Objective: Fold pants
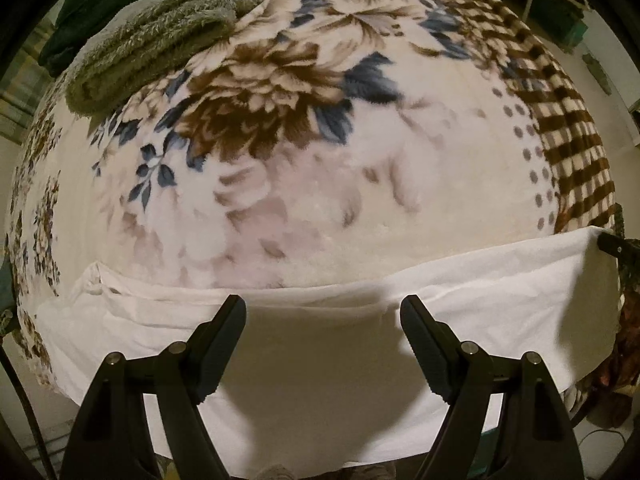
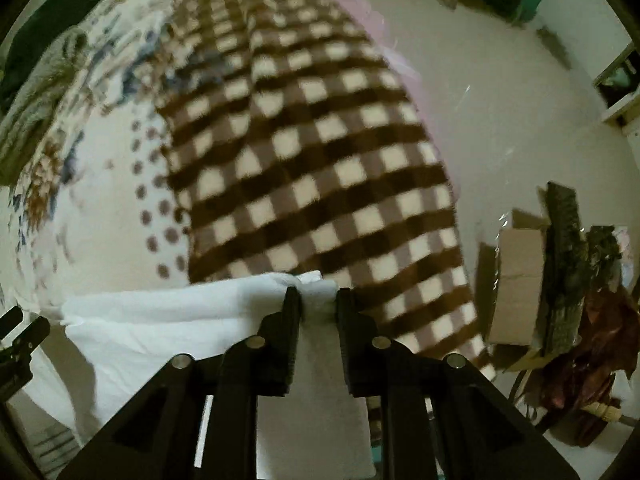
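White pants (image 1: 328,364) lie spread along the near edge of a bed covered by a floral and checked blanket (image 1: 280,128). My left gripper (image 1: 323,307) hovers over the pants with its jaws wide apart and nothing between them. In the right wrist view my right gripper (image 2: 319,298) is shut on a bunched corner of the white pants (image 2: 168,320), at the edge of the checked part of the blanket (image 2: 312,152). The right gripper's tip shows at the far right of the left wrist view (image 1: 612,245), holding the cloth's corner.
A folded grey-green fuzzy towel (image 1: 160,36) and dark green cloth (image 1: 104,4) lie at the far left of the bed. Cardboard boxes (image 2: 516,276) and dark clutter (image 2: 588,300) stand on the floor to the right of the bed.
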Available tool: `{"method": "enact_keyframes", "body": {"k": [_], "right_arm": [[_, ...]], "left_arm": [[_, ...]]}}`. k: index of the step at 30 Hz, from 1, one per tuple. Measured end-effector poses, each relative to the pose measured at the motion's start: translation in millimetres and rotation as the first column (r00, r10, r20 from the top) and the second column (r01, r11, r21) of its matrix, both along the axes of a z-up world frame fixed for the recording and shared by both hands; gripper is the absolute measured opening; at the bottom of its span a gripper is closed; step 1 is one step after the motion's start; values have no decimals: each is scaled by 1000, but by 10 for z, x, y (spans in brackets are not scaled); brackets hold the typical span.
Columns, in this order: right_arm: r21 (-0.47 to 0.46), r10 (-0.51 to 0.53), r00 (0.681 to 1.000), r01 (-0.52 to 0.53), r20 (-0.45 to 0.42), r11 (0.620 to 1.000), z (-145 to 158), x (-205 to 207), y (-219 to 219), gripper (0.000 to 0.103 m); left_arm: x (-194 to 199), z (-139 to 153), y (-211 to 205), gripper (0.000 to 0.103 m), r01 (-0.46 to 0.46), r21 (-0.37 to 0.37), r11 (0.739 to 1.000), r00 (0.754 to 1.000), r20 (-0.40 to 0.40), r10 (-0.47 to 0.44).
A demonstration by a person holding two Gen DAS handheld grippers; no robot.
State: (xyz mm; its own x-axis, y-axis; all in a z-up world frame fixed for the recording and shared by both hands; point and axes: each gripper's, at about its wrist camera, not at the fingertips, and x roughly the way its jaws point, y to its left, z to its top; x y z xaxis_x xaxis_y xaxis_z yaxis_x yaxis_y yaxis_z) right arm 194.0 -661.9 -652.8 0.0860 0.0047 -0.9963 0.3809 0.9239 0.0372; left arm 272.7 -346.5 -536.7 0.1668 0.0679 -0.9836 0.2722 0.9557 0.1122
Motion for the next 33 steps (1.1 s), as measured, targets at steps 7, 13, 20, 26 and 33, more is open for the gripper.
{"method": "enact_keyframes", "body": {"k": [7,13,20,26,33], "right_arm": [[180,-417,907,401,61,898,261,-809,-485,49],[396,-599,796,581,-92,711,-345,-1585,-362,47],[303,-570,816,523,91,797,-159,-1522,-238,12],[454,-584,811,506,40,733,-339,-1481,-397,15],[500,-588,804,475,90,725,-395,-1578,-442,43]], "left_arm": [[-258,29,-108,79,23,-7,1000,1000,-14,-24],[-489,-41,-191,79,52,4,999,998,-47,-52],[-686,-120,-271,79,86,29,996,995,-55,-84],[-700,-168,-354,79,87,18,996,994,-64,-86],[-760,-380,-573,102,133,19,991,987,-97,-131]]}}
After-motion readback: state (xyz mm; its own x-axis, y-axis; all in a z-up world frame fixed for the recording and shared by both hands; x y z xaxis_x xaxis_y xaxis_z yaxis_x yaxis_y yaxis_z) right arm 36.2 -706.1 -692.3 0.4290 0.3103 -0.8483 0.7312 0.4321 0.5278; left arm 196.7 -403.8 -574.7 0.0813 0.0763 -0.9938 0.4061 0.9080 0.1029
